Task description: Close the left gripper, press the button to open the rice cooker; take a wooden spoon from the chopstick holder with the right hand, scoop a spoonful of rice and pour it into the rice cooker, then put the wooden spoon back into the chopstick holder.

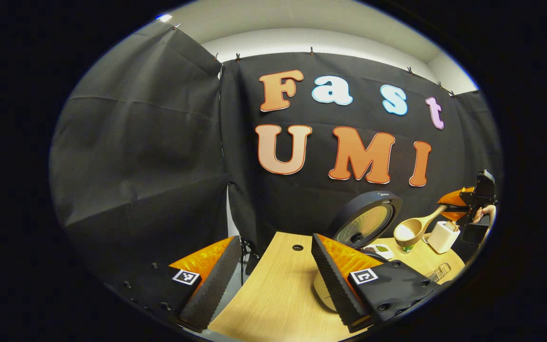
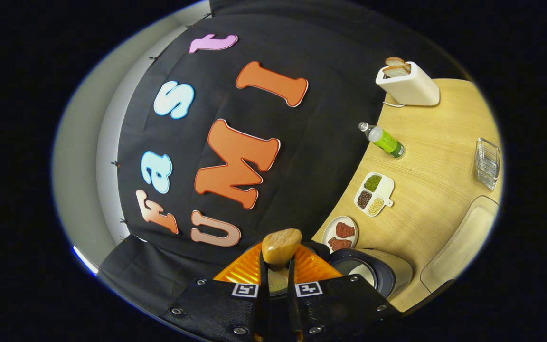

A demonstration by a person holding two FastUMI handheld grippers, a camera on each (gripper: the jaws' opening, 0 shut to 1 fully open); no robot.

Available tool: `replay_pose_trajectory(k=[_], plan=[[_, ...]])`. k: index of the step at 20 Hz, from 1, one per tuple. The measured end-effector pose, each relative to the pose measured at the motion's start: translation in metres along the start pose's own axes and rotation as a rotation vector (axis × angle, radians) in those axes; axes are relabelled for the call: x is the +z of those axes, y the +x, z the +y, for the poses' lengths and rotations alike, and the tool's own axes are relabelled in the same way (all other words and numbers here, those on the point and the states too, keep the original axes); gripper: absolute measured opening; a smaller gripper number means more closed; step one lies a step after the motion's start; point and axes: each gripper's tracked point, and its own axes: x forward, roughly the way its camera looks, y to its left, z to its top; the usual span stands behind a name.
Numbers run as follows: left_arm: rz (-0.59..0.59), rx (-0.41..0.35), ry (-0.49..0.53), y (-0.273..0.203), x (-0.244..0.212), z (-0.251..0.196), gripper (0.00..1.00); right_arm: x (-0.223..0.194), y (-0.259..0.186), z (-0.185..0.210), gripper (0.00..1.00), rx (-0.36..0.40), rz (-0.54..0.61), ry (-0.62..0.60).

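My left gripper [image 1: 276, 237] hangs open above the wooden table [image 1: 278, 294] with nothing between its fingers. To its right stands the dark rice cooker [image 1: 366, 221], lid raised. Beside the lid a wooden spoon [image 1: 411, 230] hangs in the air, its handle held by my right gripper [image 1: 458, 202], with a hand behind it. In the right gripper view, which is rolled sideways, my right gripper [image 2: 277, 270] is shut on the wooden spoon [image 2: 280, 246], and the open rice cooker [image 2: 373, 273] lies just beside it. The wire chopstick holder [image 2: 487, 163] stands farther off.
On the table are a white toaster [image 2: 409, 83] with bread, a green bottle [image 2: 383, 139] lying down, a divided tray of grains [image 2: 374, 193] and a plate of meat [image 2: 341, 232]. A beige tray [image 2: 463, 242] lies near the table's edge. Black cloth walls the booth.
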Motion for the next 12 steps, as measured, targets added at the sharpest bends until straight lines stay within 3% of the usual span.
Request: replay_pose_trajectory(k=[12], plan=[[-0.014, 0.0, -0.003, -0.009, 0.006, 0.012, 0.98, -0.013, 0.008, 0.003, 0.14, -0.019, -0.008, -0.141]])
